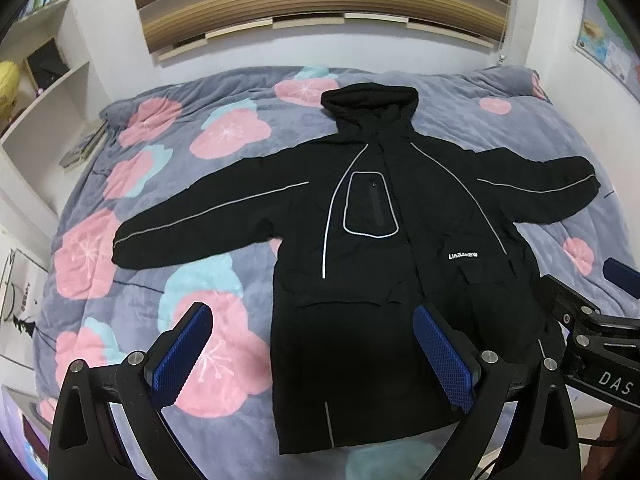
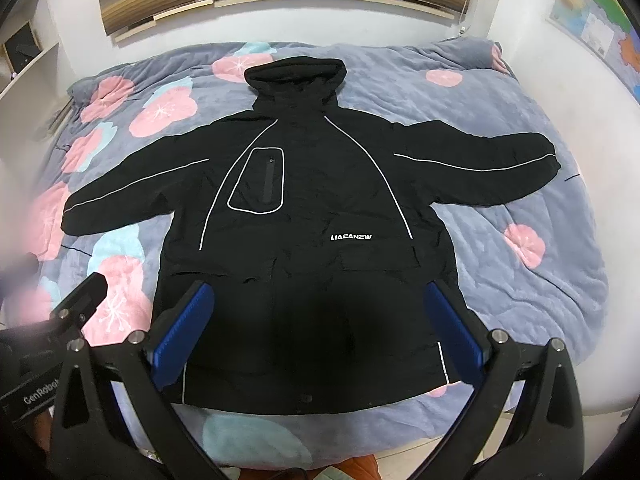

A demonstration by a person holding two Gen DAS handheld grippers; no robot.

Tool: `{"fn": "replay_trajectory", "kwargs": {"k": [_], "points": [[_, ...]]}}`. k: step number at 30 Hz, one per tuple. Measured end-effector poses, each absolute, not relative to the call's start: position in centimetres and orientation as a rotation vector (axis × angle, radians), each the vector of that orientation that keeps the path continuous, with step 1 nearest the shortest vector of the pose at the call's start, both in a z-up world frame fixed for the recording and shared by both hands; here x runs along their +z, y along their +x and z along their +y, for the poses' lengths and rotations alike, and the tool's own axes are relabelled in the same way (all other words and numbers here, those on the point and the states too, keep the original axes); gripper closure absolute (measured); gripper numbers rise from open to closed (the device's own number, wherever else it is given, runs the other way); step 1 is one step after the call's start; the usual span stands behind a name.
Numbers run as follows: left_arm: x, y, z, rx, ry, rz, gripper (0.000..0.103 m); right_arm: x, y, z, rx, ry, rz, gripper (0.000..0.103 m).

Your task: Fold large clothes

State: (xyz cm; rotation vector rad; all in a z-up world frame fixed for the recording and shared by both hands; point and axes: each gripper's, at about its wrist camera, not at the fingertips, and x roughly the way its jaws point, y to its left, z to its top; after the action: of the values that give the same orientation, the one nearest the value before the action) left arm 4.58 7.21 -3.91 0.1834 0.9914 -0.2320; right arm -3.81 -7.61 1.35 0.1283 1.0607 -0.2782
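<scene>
Jacket (image 2: 304, 216), black, hooded, lies face-up with sleeves spread across the middle of the floral quilt (image 2: 520, 300), hem nearest the foot edge. Left gripper (image 1: 312, 356) and right gripper (image 2: 320, 328) hover above it, jaws apart, empty. Looks padded, bulky, soft; probably best pinched at a cuff or hem corner.

Even indoor light, soft shadows; strong fisheye bending, dark corners; right view's lower-left edge hazy, blurred.
</scene>
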Motion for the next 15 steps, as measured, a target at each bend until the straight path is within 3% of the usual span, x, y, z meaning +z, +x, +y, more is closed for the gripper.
{"fn": "replay_trajectory", "kwargs": {"k": [15], "points": [[-4.0,4.7,5.5,-0.265,0.183,1.002,0.003,1.7,-3.9,-8.8,-0.290,0.134,1.064,0.000]]}}
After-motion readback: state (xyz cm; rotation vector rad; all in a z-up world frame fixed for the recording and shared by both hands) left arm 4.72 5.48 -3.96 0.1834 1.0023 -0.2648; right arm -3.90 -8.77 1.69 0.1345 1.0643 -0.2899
